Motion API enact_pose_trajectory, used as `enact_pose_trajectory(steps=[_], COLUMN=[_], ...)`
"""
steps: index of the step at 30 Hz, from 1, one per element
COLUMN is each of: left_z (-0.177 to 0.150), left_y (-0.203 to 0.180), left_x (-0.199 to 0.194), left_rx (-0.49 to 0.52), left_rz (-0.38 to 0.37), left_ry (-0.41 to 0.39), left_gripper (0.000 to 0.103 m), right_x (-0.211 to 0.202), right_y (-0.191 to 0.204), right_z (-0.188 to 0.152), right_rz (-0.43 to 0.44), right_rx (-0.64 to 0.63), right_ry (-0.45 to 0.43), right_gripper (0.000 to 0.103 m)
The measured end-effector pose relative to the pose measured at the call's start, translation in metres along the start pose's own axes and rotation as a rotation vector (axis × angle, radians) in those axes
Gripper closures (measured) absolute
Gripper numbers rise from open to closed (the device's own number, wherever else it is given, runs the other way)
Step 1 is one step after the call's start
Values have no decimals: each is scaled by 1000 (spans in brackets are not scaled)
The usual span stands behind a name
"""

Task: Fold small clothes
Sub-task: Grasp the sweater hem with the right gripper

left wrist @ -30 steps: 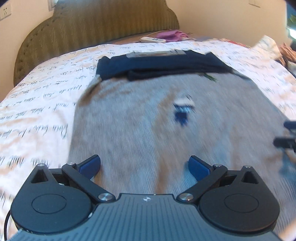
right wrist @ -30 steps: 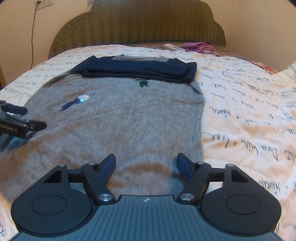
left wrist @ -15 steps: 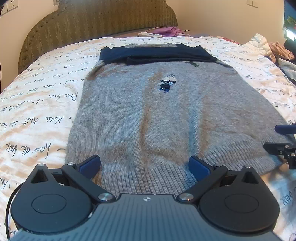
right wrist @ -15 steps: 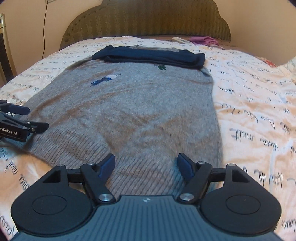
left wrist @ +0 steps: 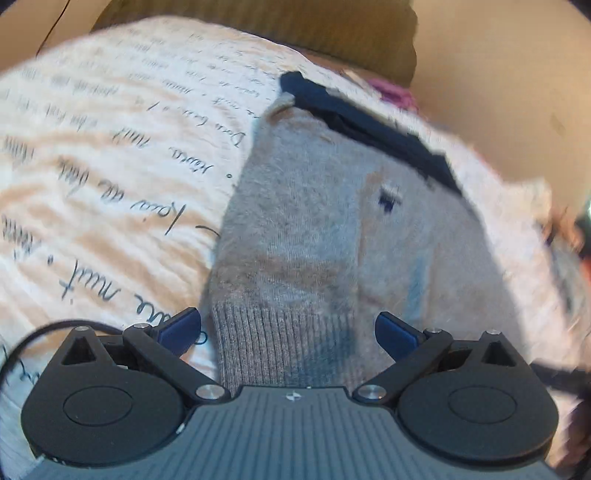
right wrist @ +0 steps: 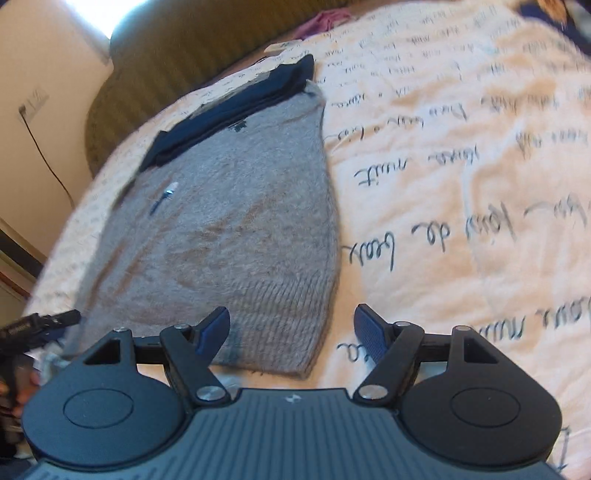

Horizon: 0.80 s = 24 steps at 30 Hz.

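Two garments: a grey knit sweater (left wrist: 332, 236) lies flat on the bed, and a folded navy garment (left wrist: 373, 125) lies across its far, collar end.
Sweater hem: the ribbed hem (left wrist: 280, 347) is the near edge; in the left wrist view its left corner sits between the blue pads, and in the right wrist view its right corner (right wrist: 295, 354) sits between the pads there.
Sweater marks: a small dark-and-white embroidered emblem (left wrist: 388, 195) on the chest, and a small dark green mark (right wrist: 236, 125) just below the navy garment; neither can be read.
Left tongs: the left tongs (left wrist: 288, 332) have fingers spread wide apart, straddling the hem's left corner with nothing clamped.
Right tongs: the right tongs (right wrist: 291, 332) are likewise spread wide, over the hem's right corner, holding nothing.
Bedspread: a cream bedspread (right wrist: 461, 184) printed with looping dark script; "nuit" can be made out, the rest is too blurred.
Headboard: an olive ribbed headboard (right wrist: 173, 62) behind the bed.
Far edge: a purple cloth (right wrist: 328, 18) and a white remote-like object (right wrist: 277, 47) lie near the headboard.
Wall: a socket plate (right wrist: 33, 101) with a dark cable hanging from it.
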<state>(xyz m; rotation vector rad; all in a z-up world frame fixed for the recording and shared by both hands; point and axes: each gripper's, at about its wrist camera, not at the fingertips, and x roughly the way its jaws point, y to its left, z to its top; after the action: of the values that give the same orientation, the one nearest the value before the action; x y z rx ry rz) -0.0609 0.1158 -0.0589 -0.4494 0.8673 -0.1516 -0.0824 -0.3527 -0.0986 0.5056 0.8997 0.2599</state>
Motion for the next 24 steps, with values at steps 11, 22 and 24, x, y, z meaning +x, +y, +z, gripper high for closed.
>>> enact_pose_trajectory(steps=[11,22,24], left_z=[2,14,23], left_y=[44,29,18], left_x=[6,8,-10], left_rx=[-332,-103,-6], left_rz=[-349,-157,-133], left_ry=[163,215,161], left_gripper=[21,99,100], right_x=[31,34,22], right_y=[-23,-20,-17], right_z=[17,21,25], right_rz=[249,205,177], right_rx=[217,106,52], right_ry=[111,133,116], right_gripper=[77,97,97])
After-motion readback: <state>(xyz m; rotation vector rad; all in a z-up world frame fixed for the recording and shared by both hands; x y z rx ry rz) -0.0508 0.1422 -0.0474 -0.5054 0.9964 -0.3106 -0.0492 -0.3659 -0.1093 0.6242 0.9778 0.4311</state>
